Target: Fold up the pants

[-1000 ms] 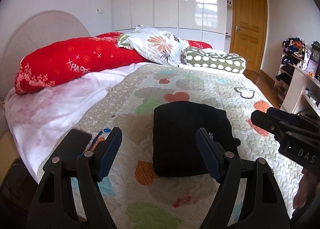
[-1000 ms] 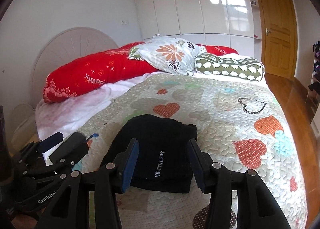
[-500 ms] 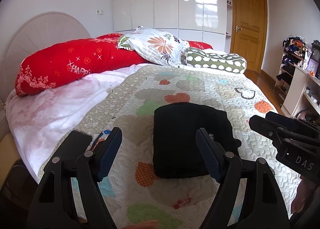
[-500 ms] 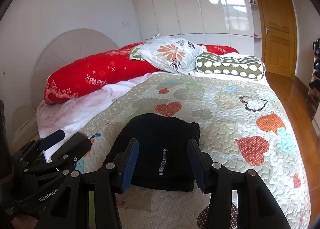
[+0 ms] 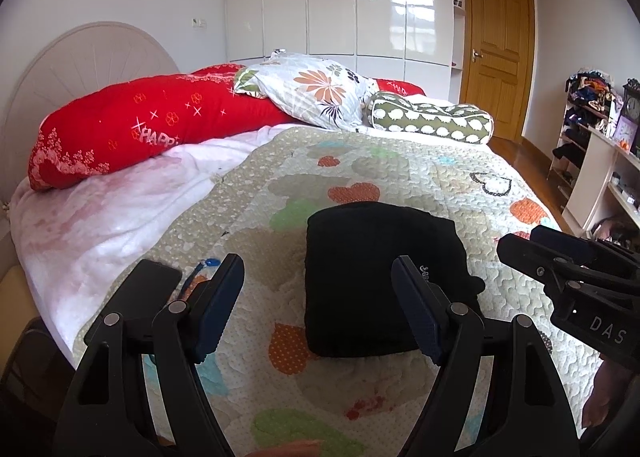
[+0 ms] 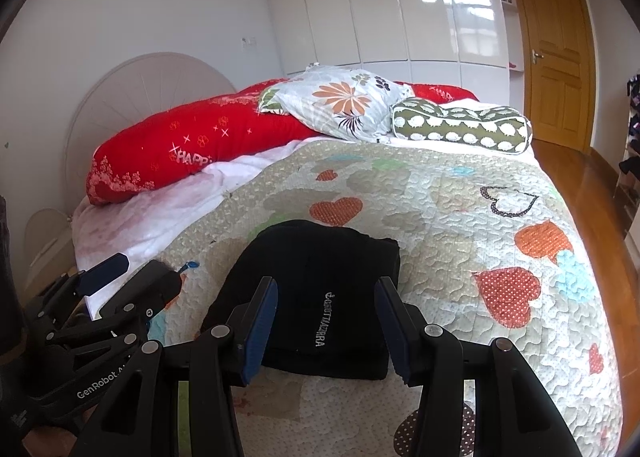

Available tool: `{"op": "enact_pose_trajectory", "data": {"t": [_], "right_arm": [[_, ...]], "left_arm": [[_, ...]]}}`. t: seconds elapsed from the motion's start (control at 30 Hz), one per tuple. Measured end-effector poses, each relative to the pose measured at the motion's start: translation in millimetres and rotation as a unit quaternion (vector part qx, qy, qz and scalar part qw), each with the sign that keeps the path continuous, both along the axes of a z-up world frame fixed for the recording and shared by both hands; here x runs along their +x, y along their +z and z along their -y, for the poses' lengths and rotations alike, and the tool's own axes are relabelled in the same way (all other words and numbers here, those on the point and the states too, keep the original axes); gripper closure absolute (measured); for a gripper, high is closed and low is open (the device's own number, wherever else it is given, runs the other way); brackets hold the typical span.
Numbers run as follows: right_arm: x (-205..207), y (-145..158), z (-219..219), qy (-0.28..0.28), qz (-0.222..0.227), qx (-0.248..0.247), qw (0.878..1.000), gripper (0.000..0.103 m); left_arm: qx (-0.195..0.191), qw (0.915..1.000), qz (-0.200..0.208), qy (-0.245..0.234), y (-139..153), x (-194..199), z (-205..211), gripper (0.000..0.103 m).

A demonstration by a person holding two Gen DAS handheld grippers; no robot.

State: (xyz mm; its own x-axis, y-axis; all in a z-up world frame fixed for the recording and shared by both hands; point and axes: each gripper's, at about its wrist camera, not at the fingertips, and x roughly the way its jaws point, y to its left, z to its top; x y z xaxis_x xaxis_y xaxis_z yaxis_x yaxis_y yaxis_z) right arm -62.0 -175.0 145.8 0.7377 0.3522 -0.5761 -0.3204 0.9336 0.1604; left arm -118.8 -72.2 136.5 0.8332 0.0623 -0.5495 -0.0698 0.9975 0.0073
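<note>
Both tongs, left tongs [image 5: 318, 305] and right tongs [image 6: 326, 331], spread apart, empty; one folded black pants [image 5: 376, 281] on quilt [image 5: 420, 185].

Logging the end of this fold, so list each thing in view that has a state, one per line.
black pants: folded into a compact bundle, lying flat on the quilt, not held.
left tongs: open, empty, above the quilt.
right tongs: open, empty, over the pants' near edge.
wooden door: shut.
quilt: spread flat over the bed.
floral pillow: leaning on the red bolster.
</note>
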Motion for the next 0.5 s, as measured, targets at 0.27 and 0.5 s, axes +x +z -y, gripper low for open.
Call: {"op": "enact_pose_trajectory", "data": {"t": [0.27, 0.5], "right_arm": [[2.1, -5.3, -2.8, 0.000, -0.009, -0.002, 1.000, 0.054], [4.0, -9.0, -2.4, -0.002, -0.017, -0.001, 1.000, 0.054]], "left_arm": [[-0.004, 1.0000, -0.008, 0.003, -7.4, 4.3, 0.7, 0.026], [-0.005, 0.9999, -0.011, 0.004, -10.0, 5.4, 0.3, 0.026]]}}
